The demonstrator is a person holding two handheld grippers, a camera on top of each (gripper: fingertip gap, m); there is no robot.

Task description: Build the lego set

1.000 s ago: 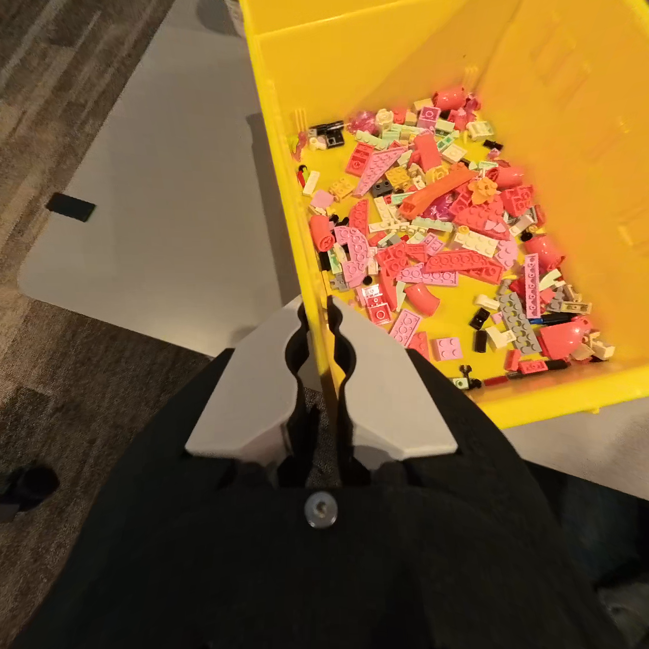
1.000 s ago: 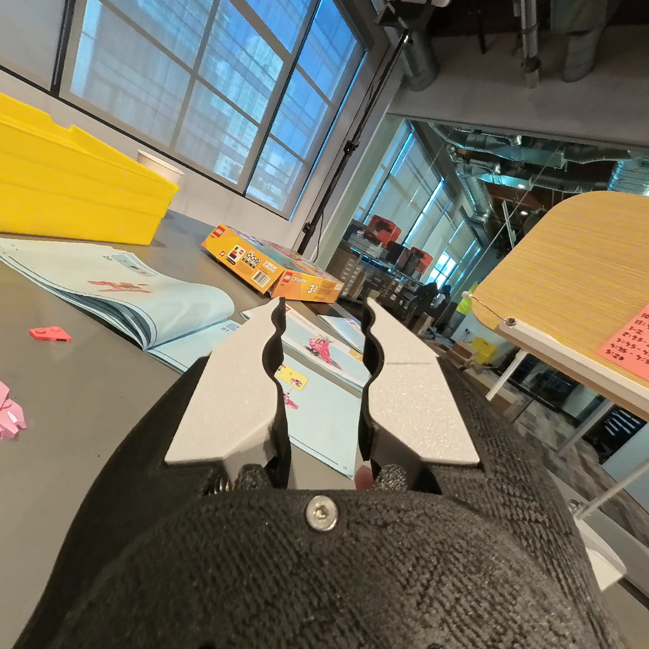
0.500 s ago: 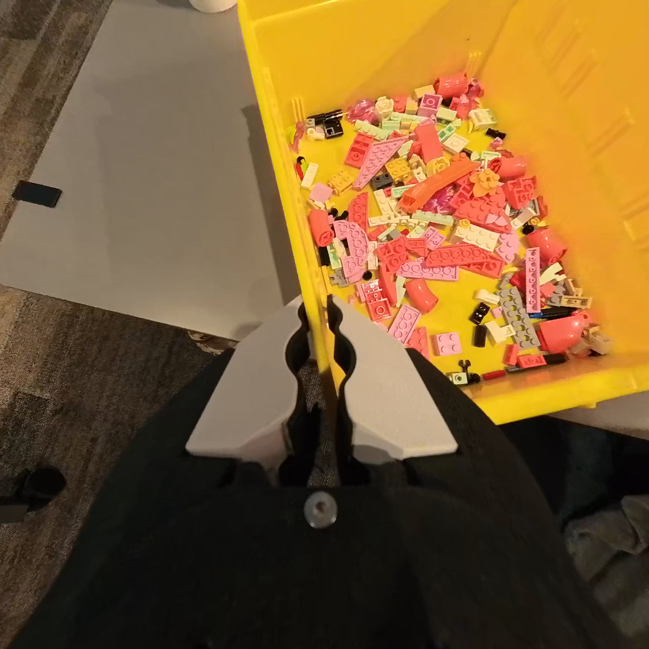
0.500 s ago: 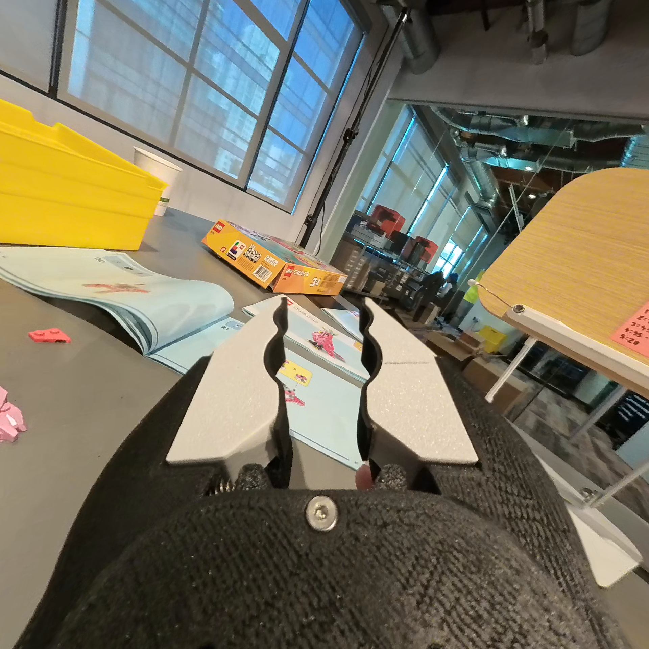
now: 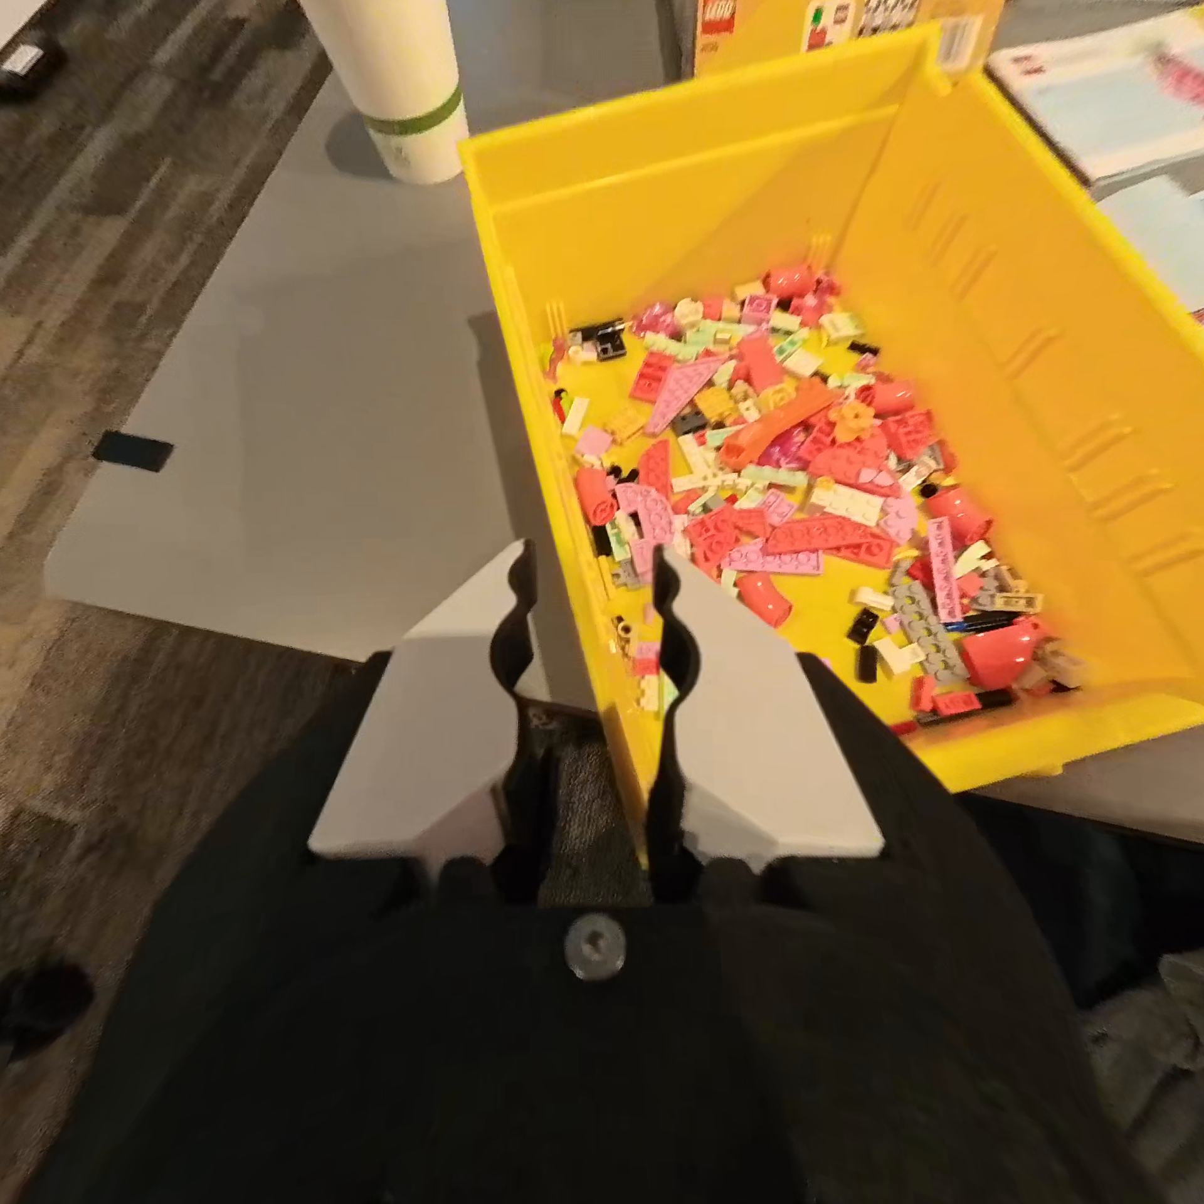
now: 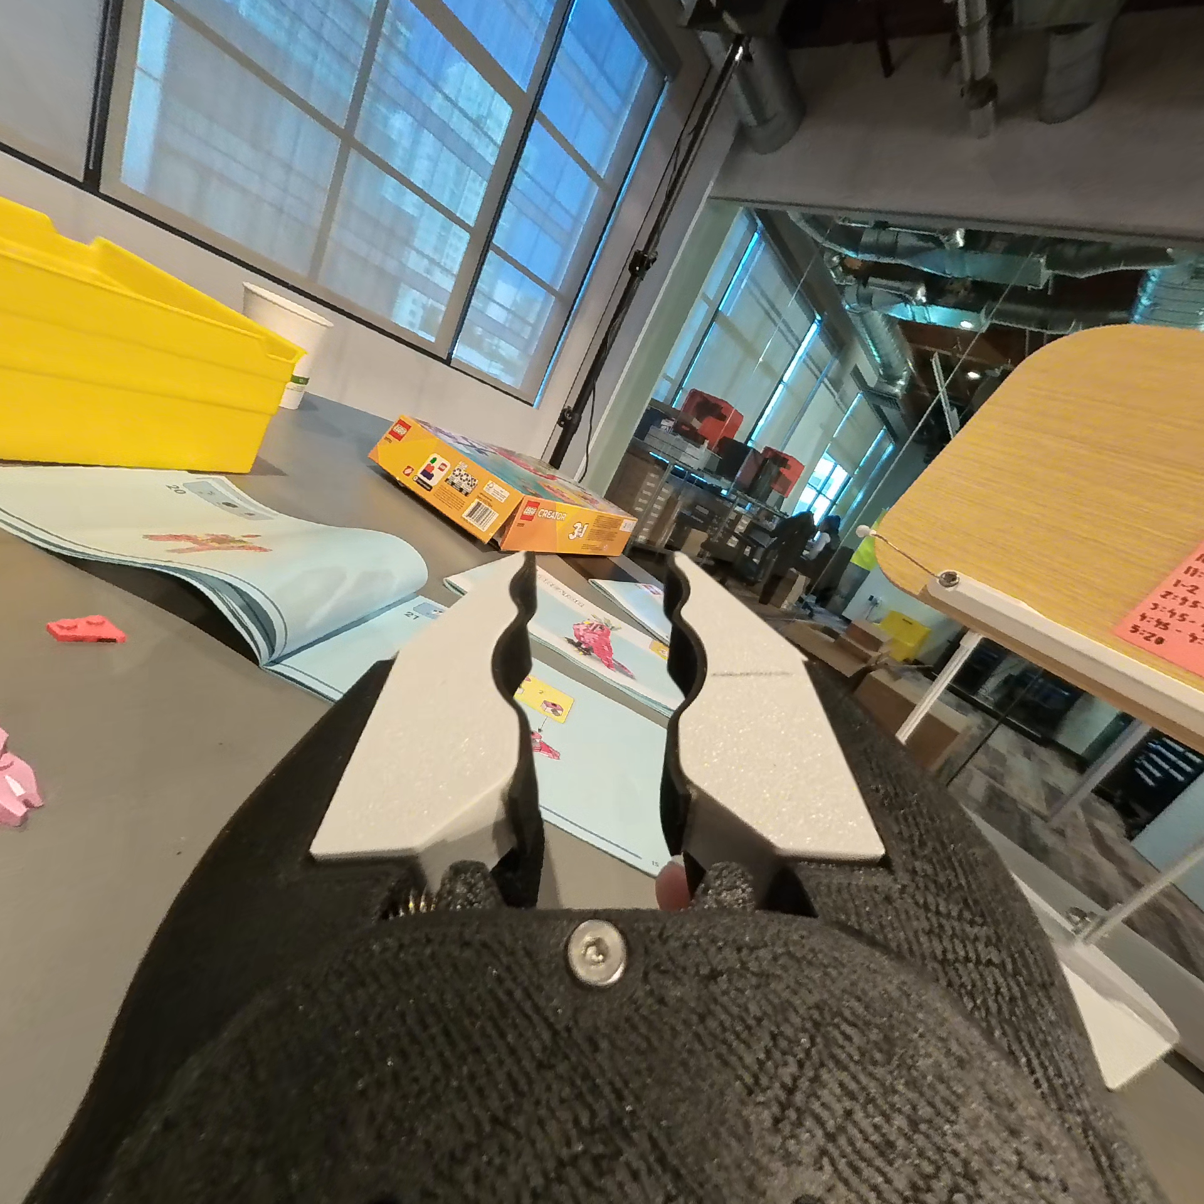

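Left gripper point(image 5: 593, 567): jaws parted, straddling the near-left wall of the yellow bin point(image 5: 1055, 456). Wall runs up the gap; whether either finger touches it I cannot tell. No clamp on it, nothing held.

Bin sits at the near corner of the grey counter point(image 5: 313, 404). Loose lego pieces point(image 5: 801, 495) cover its floor from 12 to 2 o'clock of the gripper tips: mostly coral, pink, some mint, white, grey, black. Orange curved piece point(image 5: 775, 423) lies on top mid-pile. White paper cup point(image 5: 404, 91) with a green band stands beyond the bin's far-left corner, 11 o'clock. Set box point(image 5: 840, 26) behind the far wall, 1 o'clock.

Right gripper point(image 6: 596, 567): released, clear gap between fingers, empty, low over the counter point(image 6: 130, 730). Open instruction booklet point(image 6: 273, 580) directly ahead and under the tips, pages pale blue. Small red plate point(image 6: 85, 629) lies on the counter at 9 o'clock, apart from the booklet. Pink piece cluster point(image 6: 16, 782) at the frame's left edge, nearer, cropped. Farther out: two more booklets point(image 6: 586, 625) at 12, orange set box point(image 6: 501, 495) lying flat beyond them, yellow bin point(image 6: 130, 384) at 10 o'clock with the cup point(image 6: 293, 339) behind its corner. Wood-top table point(image 6: 1068, 495) at 2–3 o'clock, off the counter.
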